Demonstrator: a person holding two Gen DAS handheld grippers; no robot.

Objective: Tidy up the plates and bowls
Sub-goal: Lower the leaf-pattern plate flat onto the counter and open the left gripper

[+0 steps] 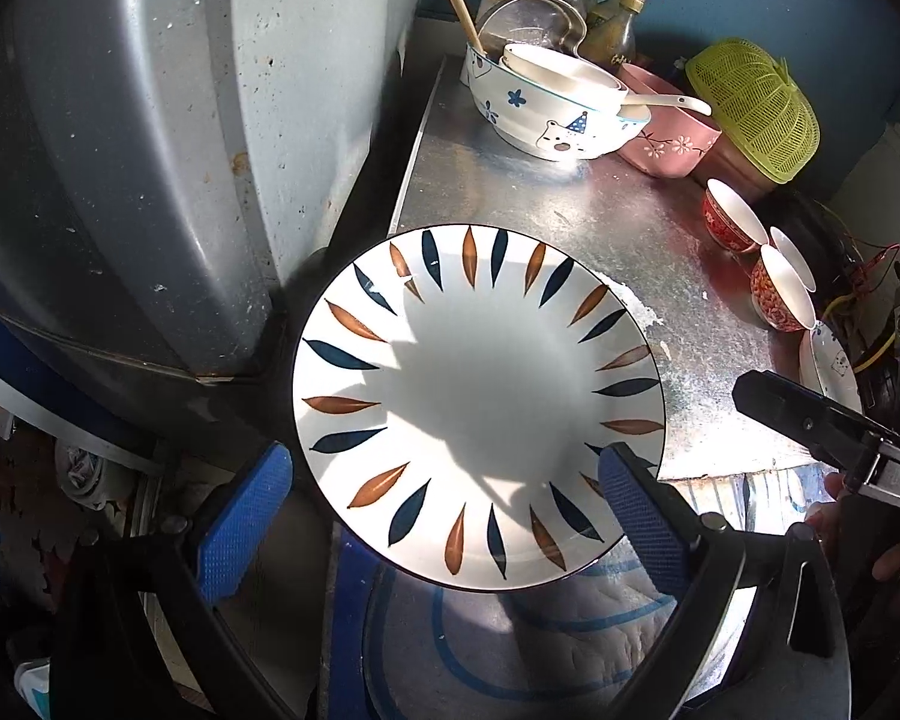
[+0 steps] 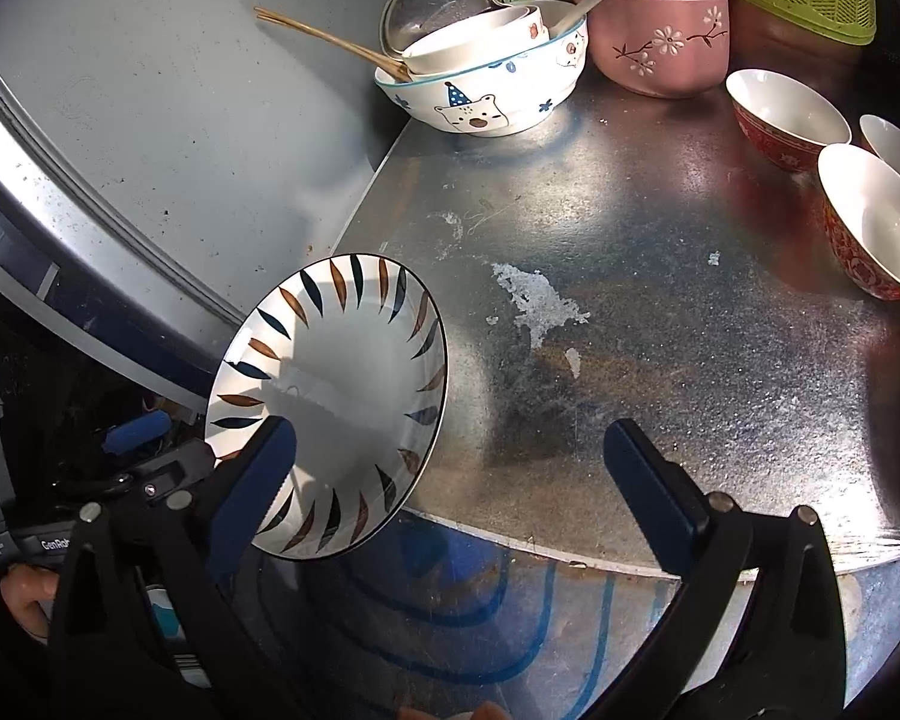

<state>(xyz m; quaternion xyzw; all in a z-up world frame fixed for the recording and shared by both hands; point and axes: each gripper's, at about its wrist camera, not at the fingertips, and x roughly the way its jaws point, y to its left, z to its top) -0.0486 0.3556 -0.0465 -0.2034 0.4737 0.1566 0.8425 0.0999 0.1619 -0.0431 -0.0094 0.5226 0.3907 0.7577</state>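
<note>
A white plate with blue and brown leaf marks [image 1: 480, 408] [image 2: 336, 396] rests at the front left corner of the metal counter [image 1: 600, 222] [image 2: 660, 360], its near part jutting past the edge. My left gripper [image 1: 447, 462] hovers over it, open wide, with the blue pads [image 1: 240, 516] clear of the rim. My right gripper [image 2: 450, 438] is open too, above the counter just right of the plate, with nothing between its fingers. Each gripper shows in the other's view: the right gripper [image 1: 810, 420] and the left gripper [image 2: 138, 456].
At the back stand a bear-print bowl [image 1: 546, 114] [image 2: 486, 90] holding smaller bowls, chopsticks and a spoon, a pink bowl [image 2: 660, 36], bottles and a green basket [image 1: 756, 108]. Three red bowls [image 2: 870, 222] sit at the right. A grey appliance [image 1: 150, 150] borders the left.
</note>
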